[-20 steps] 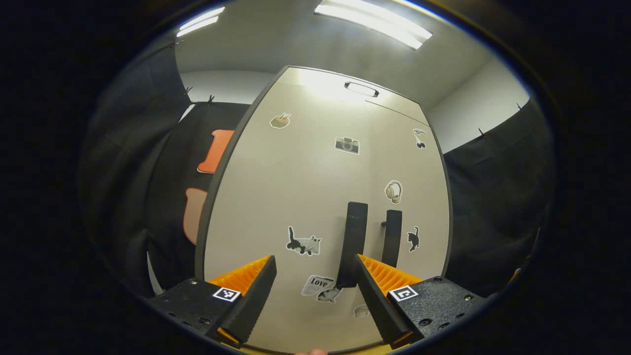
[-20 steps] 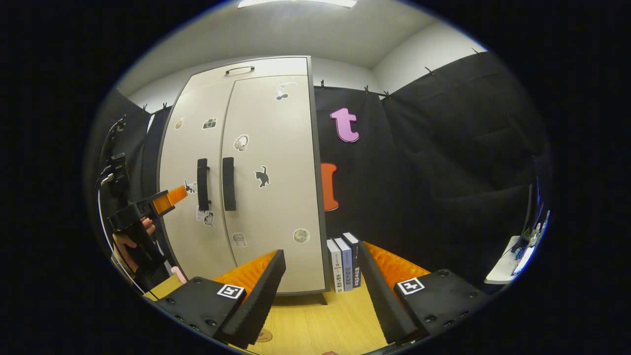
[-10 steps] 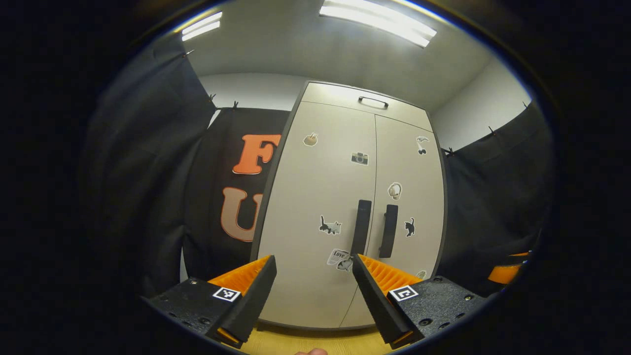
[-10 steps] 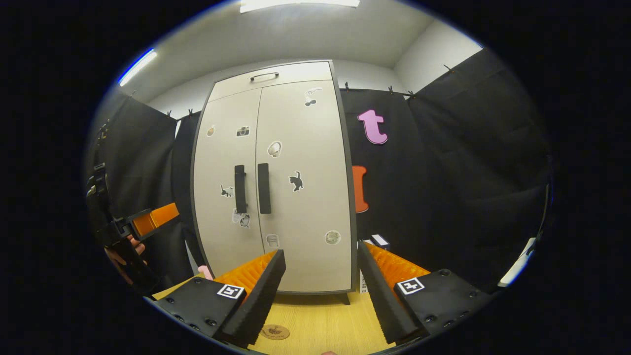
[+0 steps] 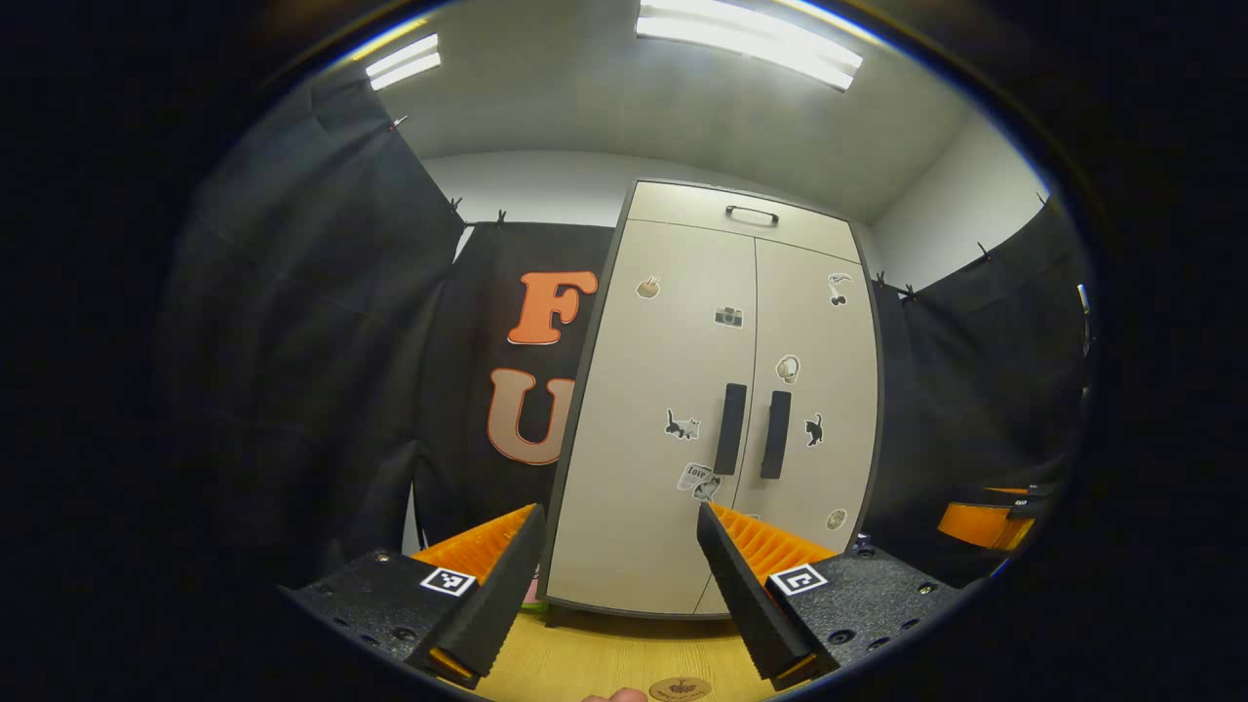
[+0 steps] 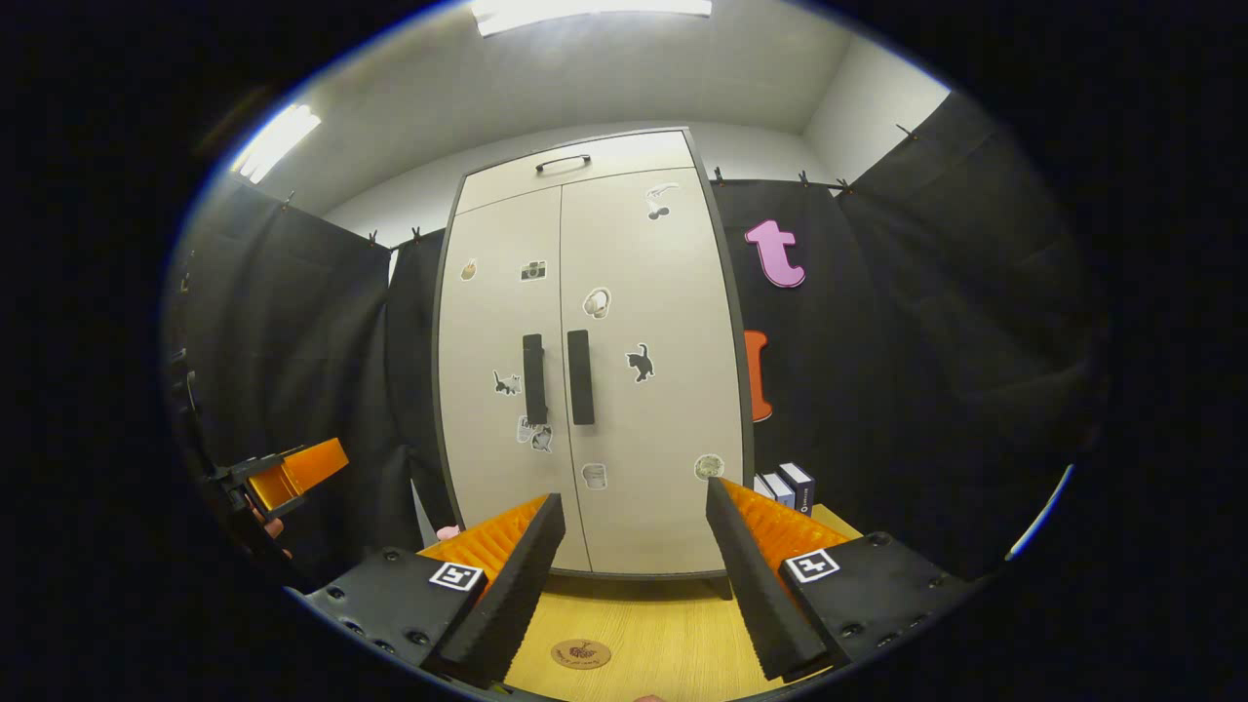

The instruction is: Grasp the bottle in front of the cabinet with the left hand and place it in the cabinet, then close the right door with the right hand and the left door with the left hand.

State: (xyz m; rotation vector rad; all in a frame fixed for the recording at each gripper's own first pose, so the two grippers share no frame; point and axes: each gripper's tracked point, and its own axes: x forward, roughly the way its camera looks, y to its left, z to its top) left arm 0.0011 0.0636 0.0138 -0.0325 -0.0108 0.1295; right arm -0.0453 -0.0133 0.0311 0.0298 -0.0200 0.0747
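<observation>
The pale cabinet stands with both doors shut, its two dark handles side by side at the middle seam. Stickers dot both doors. The closed doors hide the inside. My left gripper is open and empty, held back from the left door. My right gripper is also open and empty, facing the cabinet from a distance. In the right gripper view the left gripper hangs at the far left in a hand. In the left gripper view the right gripper shows at the far right.
The cabinet stands on a wooden table with a round coaster in front of it. Several books stand upright right of the cabinet. A small pink item lies at its left foot. Black cloth walls enclose the booth.
Both grippers have drawn back from the cabinet, which now looks smaller and farther off. The left gripper has left the left door's front. Both doors stay shut.
</observation>
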